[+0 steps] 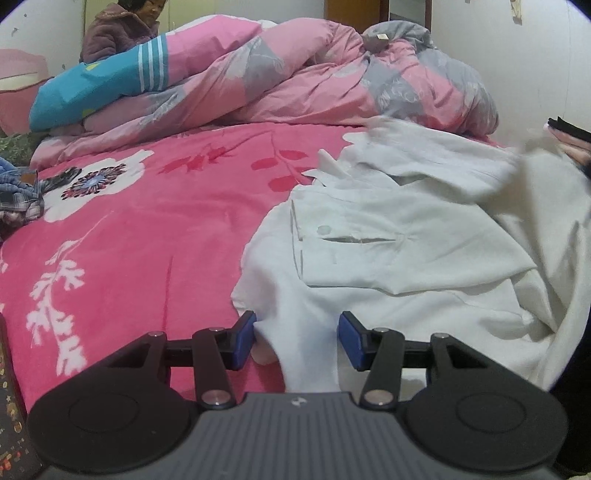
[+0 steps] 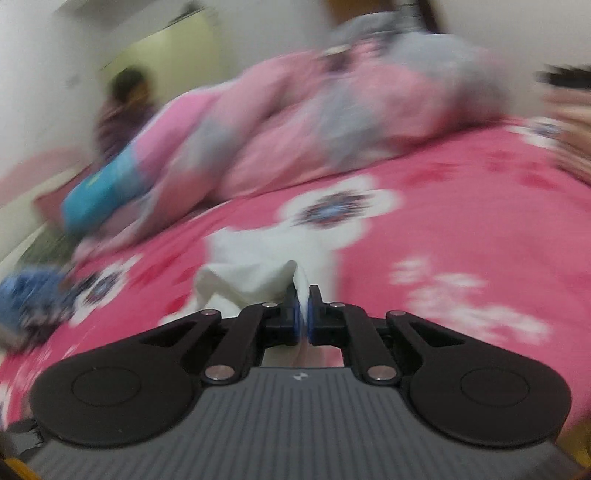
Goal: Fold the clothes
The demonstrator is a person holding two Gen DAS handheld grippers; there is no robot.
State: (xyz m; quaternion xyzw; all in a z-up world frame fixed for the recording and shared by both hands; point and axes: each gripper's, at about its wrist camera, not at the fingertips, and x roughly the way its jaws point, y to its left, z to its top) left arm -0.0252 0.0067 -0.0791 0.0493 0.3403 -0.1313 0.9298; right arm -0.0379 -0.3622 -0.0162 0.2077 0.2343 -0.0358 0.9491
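A white shirt [image 1: 406,236] with a buttoned chest pocket lies rumpled on the pink floral bedsheet [image 1: 155,236], at the right of the left wrist view. My left gripper [image 1: 297,339] is open, its blue pads on either side of a fold of the shirt's near edge. My right gripper [image 2: 303,314] is shut on a bunch of the white shirt [image 2: 255,273] and holds it above the sheet [image 2: 461,221]; this view is motion-blurred.
A heaped pink and grey duvet [image 1: 295,74] with a blue pillow [image 1: 92,88] fills the far side of the bed. A person in a purple jacket [image 1: 118,29] sits at the far left. Denim and plaid clothes [image 1: 18,192] lie at the left edge.
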